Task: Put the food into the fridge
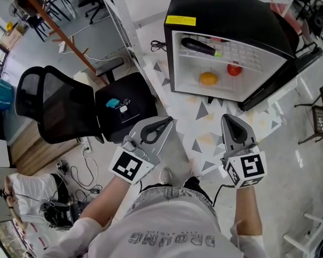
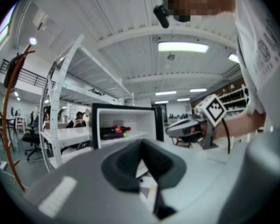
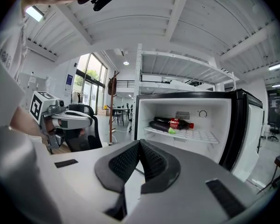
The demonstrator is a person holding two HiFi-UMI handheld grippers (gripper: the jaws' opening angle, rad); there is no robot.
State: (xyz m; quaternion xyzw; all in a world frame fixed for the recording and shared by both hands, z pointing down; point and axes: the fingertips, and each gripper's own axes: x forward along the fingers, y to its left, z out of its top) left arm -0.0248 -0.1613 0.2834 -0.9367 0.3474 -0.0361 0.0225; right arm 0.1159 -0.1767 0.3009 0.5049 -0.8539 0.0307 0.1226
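Note:
A black mini fridge (image 1: 220, 4) stands open on the floor ahead, its door (image 1: 282, 82) swung to the right. On its wire shelf lie a dark eggplant (image 1: 199, 47) and a cola bottle (image 3: 177, 123). An orange (image 1: 208, 78) and a tomato (image 1: 234, 69) sit on the fridge floor. My left gripper (image 1: 167, 123) and right gripper (image 1: 227, 119) hover side by side in front of the fridge, short of its opening. Both are shut, tips touching, with nothing between them. The left gripper view shows the right gripper (image 2: 170, 129) beside the fridge (image 2: 95, 125).
A black office chair (image 1: 54, 106) stands to the left with a teal item (image 1: 113, 103) on its seat. A wooden coat rack (image 1: 59, 31) and a white shelf frame (image 1: 118, 20) are behind it. A triangle-patterned mat (image 1: 204, 120) lies before the fridge. Cables trail on the floor (image 1: 81, 171).

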